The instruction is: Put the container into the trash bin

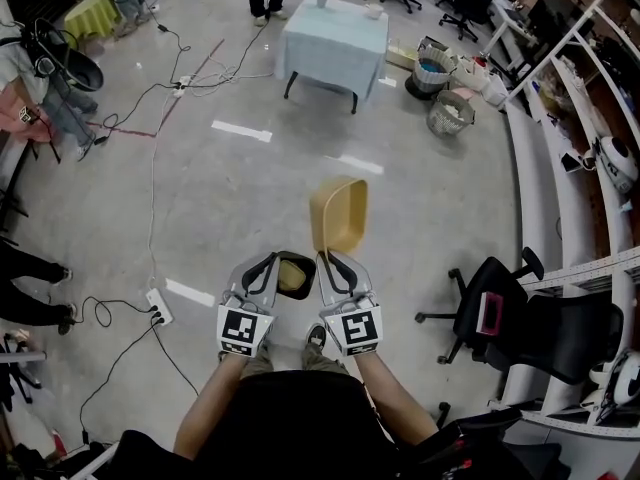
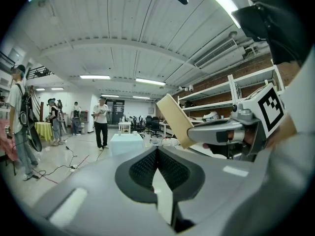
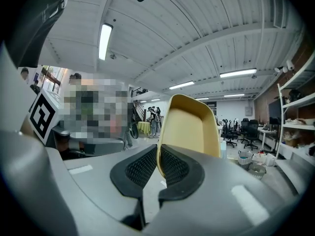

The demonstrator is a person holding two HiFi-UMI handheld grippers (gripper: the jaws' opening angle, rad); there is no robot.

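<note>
Writing: no brand name or word can be read anywhere. Only black-and-white square patterns are seen, on the left marker cube (image 1: 245,330) and the right marker cube (image 1: 352,330).
Counts: two grippers and one container are counted. One table (image 1: 333,43) with a pale blue cloth is seen. Two mesh baskets are seen on the floor, the nearer basket (image 1: 450,113) and the farther basket (image 1: 432,68). One black office chair (image 1: 500,318) stands close by on the right, and one power strip (image 1: 160,306) lies among the cables on the floor.
Left gripper (image 1: 266,261) (image 2: 157,154): its fingers are brought together until the dark pads meet, and nothing is held between them. It is carried just beside the right gripper.
Right gripper (image 1: 328,260) (image 3: 160,154): its fingers are narrowed onto the container, and one thin wall is pinched between the two pads.
Container (image 1: 338,213) (image 3: 192,127) (image 2: 174,119): a tan, shallow tub with rounded corners. It is held on edge in the air just ahead of the right gripper and rises from the pads. Its hollow side is seen in the head view and the right gripper view.
Place of the container: it is carried over open floor, well apart from the table and from both baskets, which stand beside the table's right end at the far side.
People: standing legs are seen beyond the table, and other people at the left edge.
</note>
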